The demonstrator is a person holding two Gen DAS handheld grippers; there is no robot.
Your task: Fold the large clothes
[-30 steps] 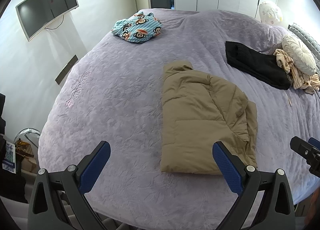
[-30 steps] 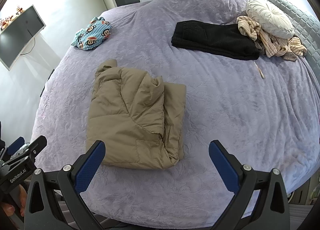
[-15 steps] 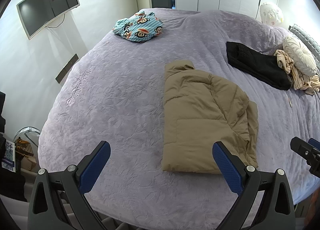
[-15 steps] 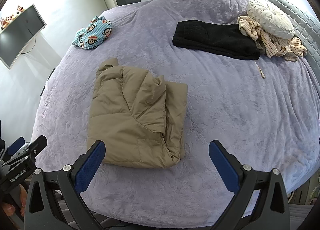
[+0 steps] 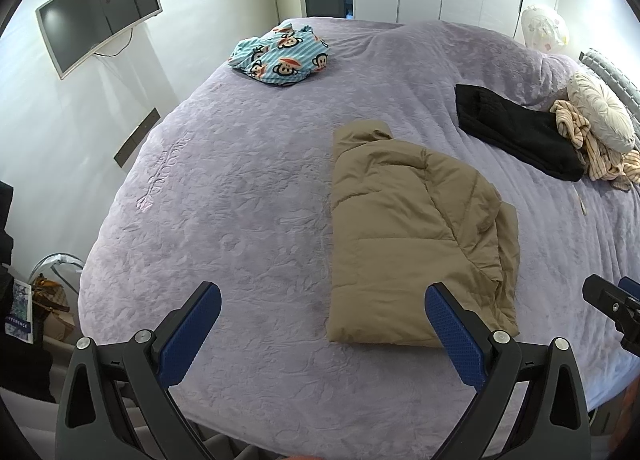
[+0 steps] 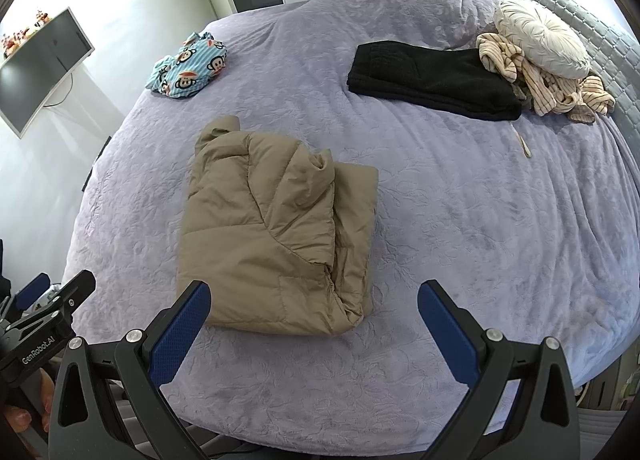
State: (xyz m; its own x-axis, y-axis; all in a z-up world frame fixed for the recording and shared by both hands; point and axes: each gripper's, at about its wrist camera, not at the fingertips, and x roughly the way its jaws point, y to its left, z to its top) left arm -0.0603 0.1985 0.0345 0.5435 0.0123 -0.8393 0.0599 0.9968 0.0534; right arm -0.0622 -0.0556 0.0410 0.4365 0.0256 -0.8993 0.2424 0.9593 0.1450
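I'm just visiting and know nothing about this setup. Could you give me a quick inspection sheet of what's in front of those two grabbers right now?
Surface: bed with purple cover, wrinkled.
Job's things: tan puffer jacket lying folded near the front edge; black garment folded farther back.
Clutter: blue monkey-print cloth bunched at the far left; striped beige cloth beside a round cushion.
Grippers: left hand-held gripper and right hand-held gripper, both open, holding nothing, above the bed's front edge.
Cables: a cord hanging under the wall TV.
Surroundings: door, white wardrobes, bags on the floor at left.
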